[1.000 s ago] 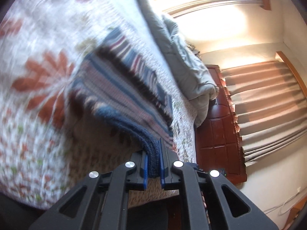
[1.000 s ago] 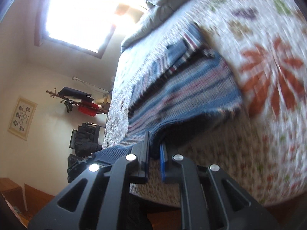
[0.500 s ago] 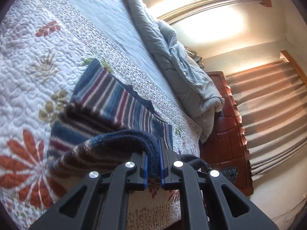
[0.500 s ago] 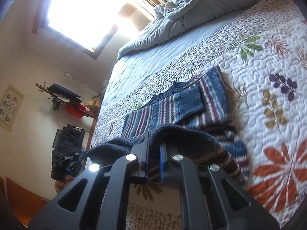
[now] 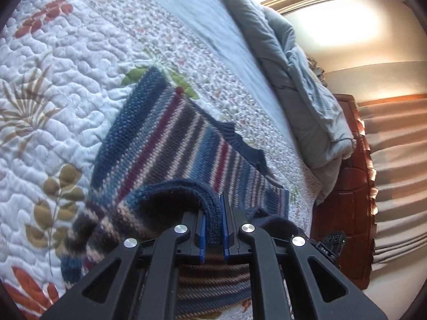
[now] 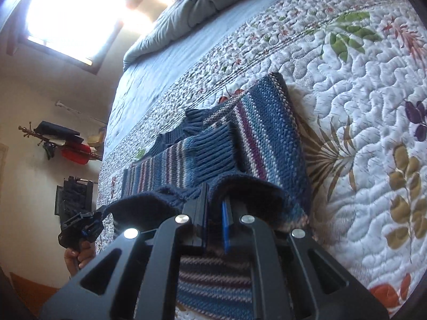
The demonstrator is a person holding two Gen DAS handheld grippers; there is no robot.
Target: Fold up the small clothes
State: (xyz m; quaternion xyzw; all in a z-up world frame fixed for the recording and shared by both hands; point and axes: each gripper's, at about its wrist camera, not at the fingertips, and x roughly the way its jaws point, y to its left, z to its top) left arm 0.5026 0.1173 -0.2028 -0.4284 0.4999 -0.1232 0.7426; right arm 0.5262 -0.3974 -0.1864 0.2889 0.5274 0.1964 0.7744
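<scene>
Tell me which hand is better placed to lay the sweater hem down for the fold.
Neither is clearly better. The left tool and right tool each pinch the navy hem of the striped sweater over the quilt, so both should probably lower together.

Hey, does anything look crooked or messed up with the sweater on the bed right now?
Nothing damaged. The striped knit sweater lies partly folded on the floral quilt, its dark hem arched up between the left claw and right claw, both clamped on it. One ribbed cuff lies across the body.

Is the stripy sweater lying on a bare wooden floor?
No, the striped knit sweater lies on a white quilt printed with leaves and flowers, spread over a bed.
</scene>
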